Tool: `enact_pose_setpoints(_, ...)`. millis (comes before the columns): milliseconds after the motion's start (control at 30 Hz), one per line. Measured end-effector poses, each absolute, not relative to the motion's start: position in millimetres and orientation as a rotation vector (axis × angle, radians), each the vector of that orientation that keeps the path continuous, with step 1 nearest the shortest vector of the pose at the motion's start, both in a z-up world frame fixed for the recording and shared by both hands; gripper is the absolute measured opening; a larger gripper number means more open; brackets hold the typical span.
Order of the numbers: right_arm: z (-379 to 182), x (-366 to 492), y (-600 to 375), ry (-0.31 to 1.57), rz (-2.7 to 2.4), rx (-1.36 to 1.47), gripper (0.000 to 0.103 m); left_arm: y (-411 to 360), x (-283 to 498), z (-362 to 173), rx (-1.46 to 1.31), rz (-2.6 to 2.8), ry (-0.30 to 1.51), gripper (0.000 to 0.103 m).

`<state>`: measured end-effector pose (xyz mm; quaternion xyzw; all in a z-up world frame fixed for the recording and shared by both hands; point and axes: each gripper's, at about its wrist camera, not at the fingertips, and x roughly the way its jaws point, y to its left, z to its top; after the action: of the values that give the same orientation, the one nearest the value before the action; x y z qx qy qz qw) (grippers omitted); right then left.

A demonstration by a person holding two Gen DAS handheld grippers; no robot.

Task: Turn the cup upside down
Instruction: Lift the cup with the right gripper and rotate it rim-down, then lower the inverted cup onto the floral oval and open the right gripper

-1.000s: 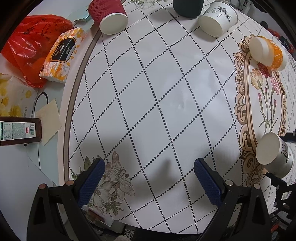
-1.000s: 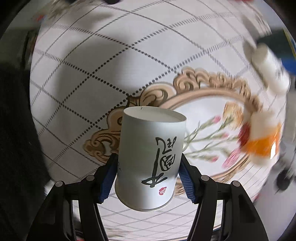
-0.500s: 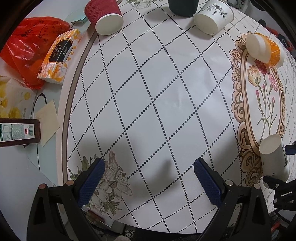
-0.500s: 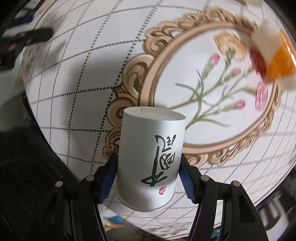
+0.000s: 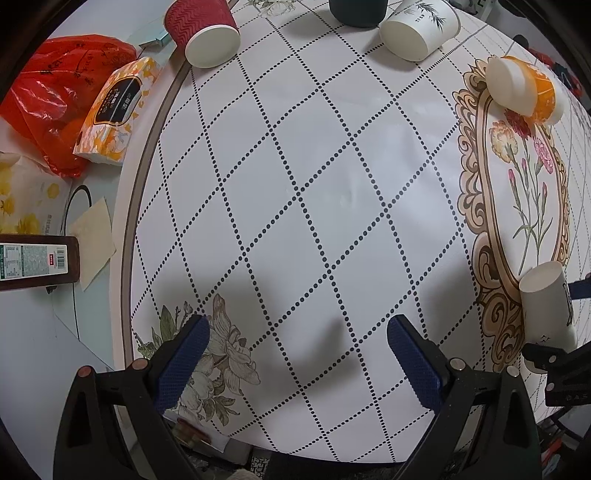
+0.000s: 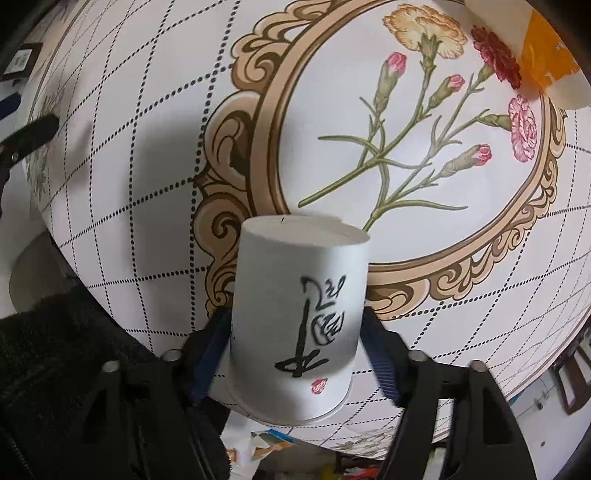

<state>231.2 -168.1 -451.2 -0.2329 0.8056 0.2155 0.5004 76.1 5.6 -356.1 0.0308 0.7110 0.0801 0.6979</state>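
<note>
Right wrist: right tool (image 6: 295,350) clamps white cup (image 6: 299,306); left tool (image 5: 297,354) wide open, holding nothing

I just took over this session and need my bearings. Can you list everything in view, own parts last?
calligraphy cup: 1, white with black brushwork, held between the right jaws, closed base pointing away from the camera
red cup: 1, ribbed red, far left of tablecloth
dark cup: 1, dark green, far edge
bamboo cup: 1, white, beside the dark cup
orange cup: 1, orange and white, top of floral frame
tablecloth: 1, white, dotted lattice
tissue pack: 1, orange-white, left
plastic bag: 1, red, far left
left gripper: 1, black, blue pads, empty
right gripper: 1, black, blue pads
</note>
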Motion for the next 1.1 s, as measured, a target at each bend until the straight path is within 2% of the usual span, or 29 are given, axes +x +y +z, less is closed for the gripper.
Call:
enact_pose_setpoints(333,-445.7,279.1,-166.6,1.952,0.451,-0.443,0.081,3.5,71.2,-360.3,0.058,0.170,1.594,0.099)
enact_pose_setpoints(367,-448.4,284.9,-169.3,1.953,0.442,-0.422,0.080,3.0,71.4,-361.0,0.055,0.169,1.596,0.099)
enact_pose_setpoints(467,-451.7,299.5,-154.7,1.956,0.428,-0.373,0.061,0.8,73.3,-361.5,0.051,0.165,1.601,0.099)
enact_pose_setpoints(600,-453.7,309.0,-156.4,1.921,0.424,-0.317,0.060,-2.2,75.1,-360.9,0.048,0.159,1.603,0.099)
enact_pose_setpoints(800,-409.1,315.0,-170.1,1.716,0.415,-0.232,0.060,-6.8,82.8,-360.5,0.028,0.150,1.613,0.099)
enact_pose_setpoints(1100,-353.1,322.2,-182.0,1.166,0.318,-0.044,0.060,3.4,96.4,-370.6,-0.015,0.179,1.659,0.099)
